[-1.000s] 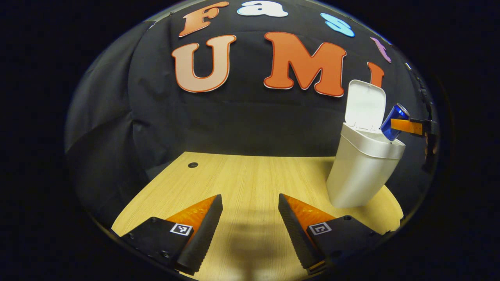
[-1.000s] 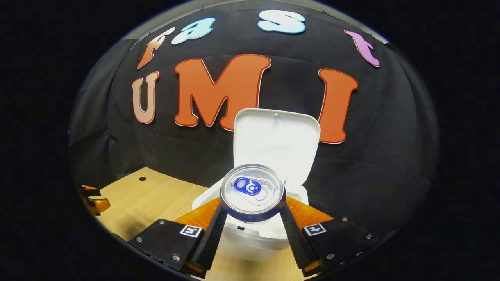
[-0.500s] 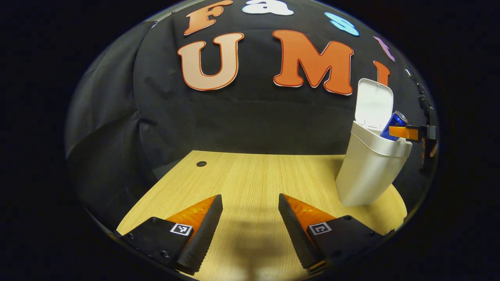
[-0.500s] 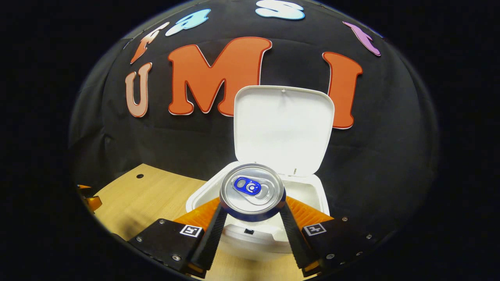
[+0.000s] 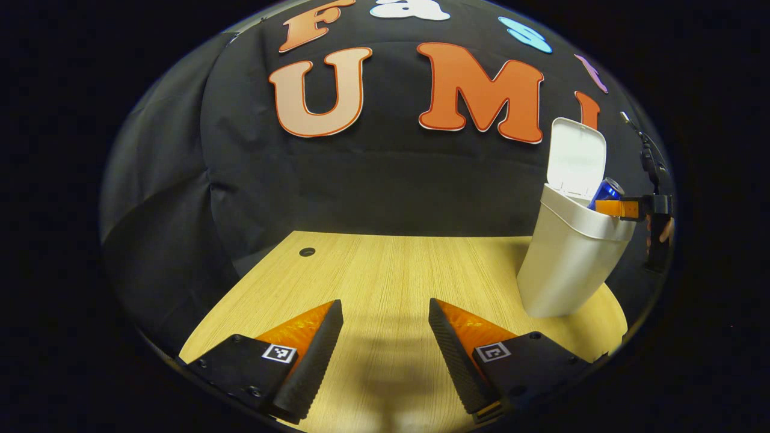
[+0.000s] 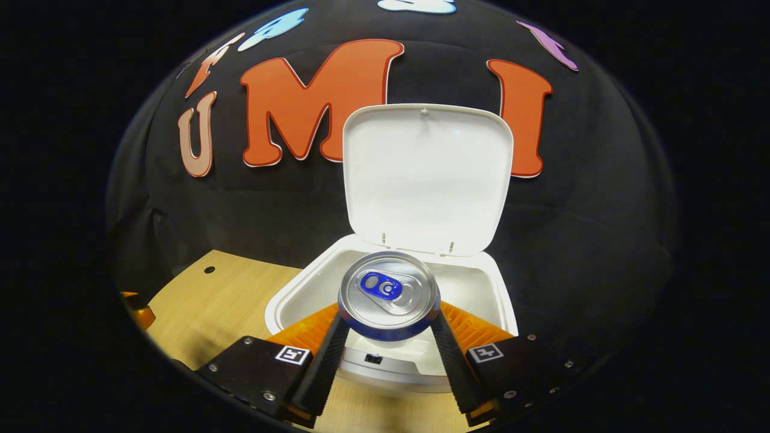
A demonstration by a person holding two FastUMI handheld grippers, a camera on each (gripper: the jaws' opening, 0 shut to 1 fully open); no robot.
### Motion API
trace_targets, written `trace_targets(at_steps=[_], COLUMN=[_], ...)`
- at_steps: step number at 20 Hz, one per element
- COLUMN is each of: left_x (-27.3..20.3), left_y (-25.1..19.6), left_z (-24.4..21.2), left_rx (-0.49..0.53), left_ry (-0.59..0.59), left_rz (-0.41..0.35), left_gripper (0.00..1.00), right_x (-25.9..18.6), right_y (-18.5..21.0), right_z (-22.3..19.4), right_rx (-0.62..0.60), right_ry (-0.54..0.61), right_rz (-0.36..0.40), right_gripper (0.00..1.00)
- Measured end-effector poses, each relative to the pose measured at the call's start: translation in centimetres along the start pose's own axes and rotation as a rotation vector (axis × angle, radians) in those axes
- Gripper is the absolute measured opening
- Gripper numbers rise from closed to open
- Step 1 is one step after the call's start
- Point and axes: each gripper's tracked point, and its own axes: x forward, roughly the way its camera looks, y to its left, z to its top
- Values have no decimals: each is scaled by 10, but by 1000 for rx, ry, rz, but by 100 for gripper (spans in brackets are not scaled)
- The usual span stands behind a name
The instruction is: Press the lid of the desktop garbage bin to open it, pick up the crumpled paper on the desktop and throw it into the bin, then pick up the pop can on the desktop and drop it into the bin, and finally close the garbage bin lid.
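At the frame's lower centre, the right gripper [image 6: 388, 337] clamps the blue aluminium pop can [image 6: 388, 293] over the white plastic bin [image 6: 499, 300], its lid [image 6: 427, 177] raised. Dropping and closing remain; left gripper [image 5: 385, 349] gapes, idle.

black cloth wall [image 5: 373, 180], wooden desktop [image 5: 385, 270]

Shiny metal can top [image 6: 389, 290], smooth matt white plastic bin [image 6: 475, 294] and lid [image 6: 427, 174], wood-grain desktop [image 5: 385, 270].
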Motion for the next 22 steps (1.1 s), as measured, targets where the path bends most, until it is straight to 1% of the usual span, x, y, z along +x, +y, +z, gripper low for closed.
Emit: trace_targets(at_steps=[4, 8, 15, 18, 22], left_x=[0, 0, 2, 1, 0], left_y=[-1, 2, 6, 14, 20], left_z=[-2, 0, -3, -4, -4], left_rx=[-10, -10, -14, -2, -4], left_ry=[6, 0, 2, 8, 3], left_rz=[-10, -10, -11, 1, 9], left_gripper=[92, 92, 92, 92, 93], right_x=[-2, -6, -9, -12, -11], right_y=[-2, -3, -13, -19, -20], right_z=[2, 19, 82, 103, 146], right_rx=[1, -8, -35, -45, -67], right_ry=[1, -28, -117, -130, -183], right_rz=[-8, -11, -32, -54, -57], right_gripper=[81, 81, 81, 81, 81])
